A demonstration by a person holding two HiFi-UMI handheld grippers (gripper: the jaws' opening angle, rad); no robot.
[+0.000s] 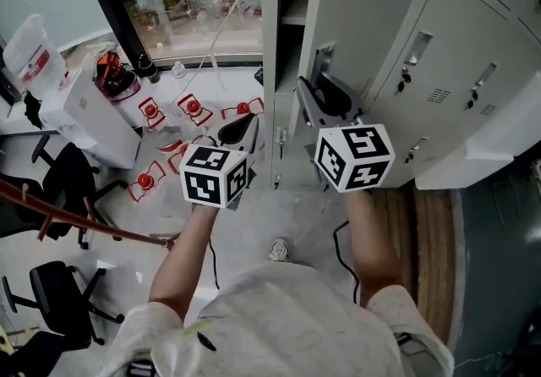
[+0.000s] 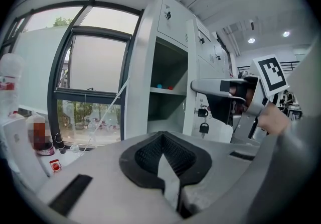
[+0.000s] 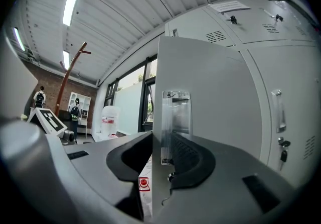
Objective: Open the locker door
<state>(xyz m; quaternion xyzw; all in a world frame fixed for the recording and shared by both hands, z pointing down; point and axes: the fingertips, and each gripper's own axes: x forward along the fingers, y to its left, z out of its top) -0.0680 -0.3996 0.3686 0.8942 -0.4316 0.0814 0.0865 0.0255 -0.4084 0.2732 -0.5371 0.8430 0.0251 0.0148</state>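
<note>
Office with lockers (image 1: 439, 46), swivel chairs (image 1: 59, 172)

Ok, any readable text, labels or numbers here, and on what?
No text can be read.
Water jug: red label, too blurred.
Marker cubes: black-and-white squares, no letters.
Red floor tags: too small.
Locker door: no number showing.

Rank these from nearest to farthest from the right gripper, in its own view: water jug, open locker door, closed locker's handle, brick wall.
1. The open locker door, centre, its edge between the jaws.
2. The closed locker's handle, to the right.
3. The water jug, left, near the window.
4. The brick wall, far left, at the back.
</note>
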